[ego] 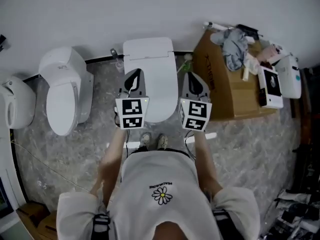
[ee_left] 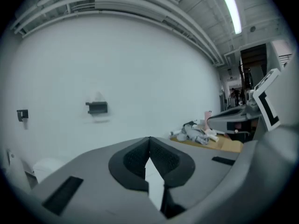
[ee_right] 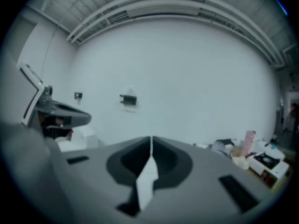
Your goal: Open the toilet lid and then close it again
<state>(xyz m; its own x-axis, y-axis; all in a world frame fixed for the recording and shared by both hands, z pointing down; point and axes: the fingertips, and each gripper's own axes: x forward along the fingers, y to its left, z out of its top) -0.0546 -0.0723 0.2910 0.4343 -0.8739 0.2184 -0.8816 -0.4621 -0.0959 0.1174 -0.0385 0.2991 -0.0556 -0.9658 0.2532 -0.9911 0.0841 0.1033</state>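
A white toilet stands against the wall right in front of the person, its lid (ego: 159,86) lying flat and closed below the tank (ego: 148,49). Both grippers are held up side by side over it, pointing toward the wall. My left gripper (ego: 133,74) hangs over the lid's left edge, and its jaws meet with nothing between them (ee_left: 149,139). My right gripper (ego: 194,77) is just past the lid's right edge, also shut and empty (ee_right: 151,138). Both gripper views look at the bare white wall, so the toilet is hidden in them.
A second white toilet (ego: 65,91) stands to the left. A cardboard box (ego: 227,91) on the right is topped with rags, bottles and a white device (ego: 289,76). A dark bracket (ee_left: 96,107) hangs on the wall. The floor is marbled grey.
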